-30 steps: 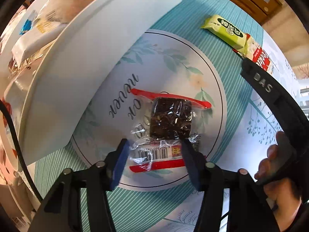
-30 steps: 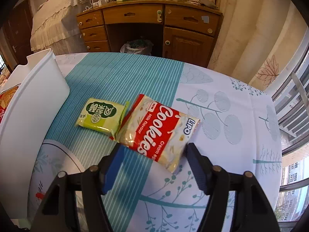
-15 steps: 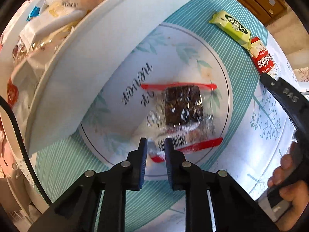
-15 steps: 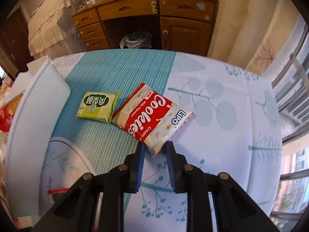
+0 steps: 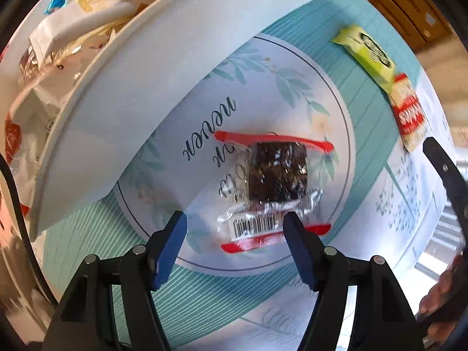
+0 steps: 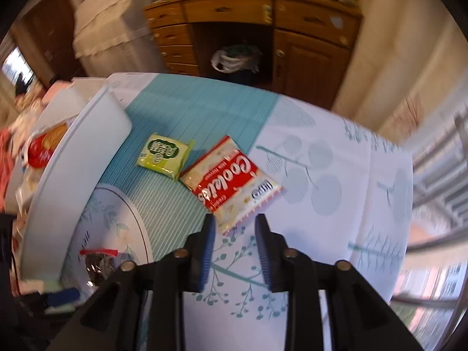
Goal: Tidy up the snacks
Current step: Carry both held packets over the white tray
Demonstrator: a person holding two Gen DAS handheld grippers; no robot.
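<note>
A clear packet with red ends holding a dark brown square snack (image 5: pixel 276 175) lies on the patterned tablecloth. My left gripper (image 5: pixel 235 226) points straight down over its barcode end, jaws opening, pads apart and not pressing the wrapper. A red and white cookies bag (image 6: pixel 234 181) and a green snack packet (image 6: pixel 162 153) lie side by side farther off; both also show in the left wrist view, the cookies bag (image 5: pixel 408 114) and green packet (image 5: pixel 367 54). My right gripper (image 6: pixel 234 226) hovers just short of the cookies bag's near corner, jaws opening, nothing pressed between them.
A white bin (image 5: pixel 122 93) with several snack packs inside stands at the left; the bin's wall (image 6: pixel 76 169) shows in the right wrist view too. A wooden desk with drawers (image 6: pixel 263 29) stands beyond the table. A hand (image 5: pixel 441 292) holds the right gripper's handle.
Both grippers snapped shut half a second ago and have since parted again. The left one shifted across the table over the brown snack packet; the right one rose, so the cookies bag looks smaller.
</note>
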